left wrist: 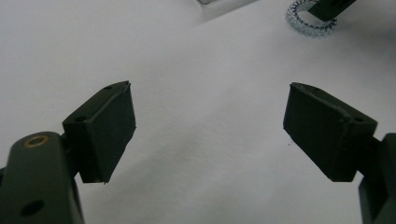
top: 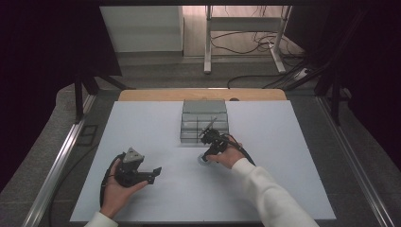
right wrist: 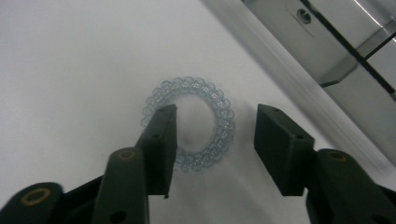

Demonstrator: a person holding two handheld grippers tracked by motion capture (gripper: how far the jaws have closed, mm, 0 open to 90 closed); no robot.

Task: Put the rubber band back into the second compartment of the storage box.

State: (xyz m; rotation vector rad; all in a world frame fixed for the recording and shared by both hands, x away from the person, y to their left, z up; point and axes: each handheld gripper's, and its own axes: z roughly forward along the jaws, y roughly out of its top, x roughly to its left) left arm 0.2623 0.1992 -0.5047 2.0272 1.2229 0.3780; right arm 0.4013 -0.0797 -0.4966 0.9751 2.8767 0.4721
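A clear beaded bracelet (right wrist: pixel 196 86) lies flat on the white table (top: pixel 265 179), just in front of a grey stepped metal rack (top: pixel 204 120). My right gripper (right wrist: pixel 217 114) hangs over it, open: one jaw sits over the ring's left side and the other stands outside its right side, so the right arc of beads lies between them. In the high view the right gripper (top: pixel 208 153) points down at the bracelet (top: pixel 203 161). My left gripper (top: pixel 153 175) is held at the front left, open wide over bare table (left wrist: pixel 210 93), with nothing between its jaws.
The rack's edge (right wrist: pixel 327 51) runs close along the right of the bracelet. From the left gripper view the bracelet (left wrist: pixel 306 28) shows far off at the top right. Beyond the table stand a white desk frame (top: pixel 208 42) and floor cables (top: pixel 265 45).
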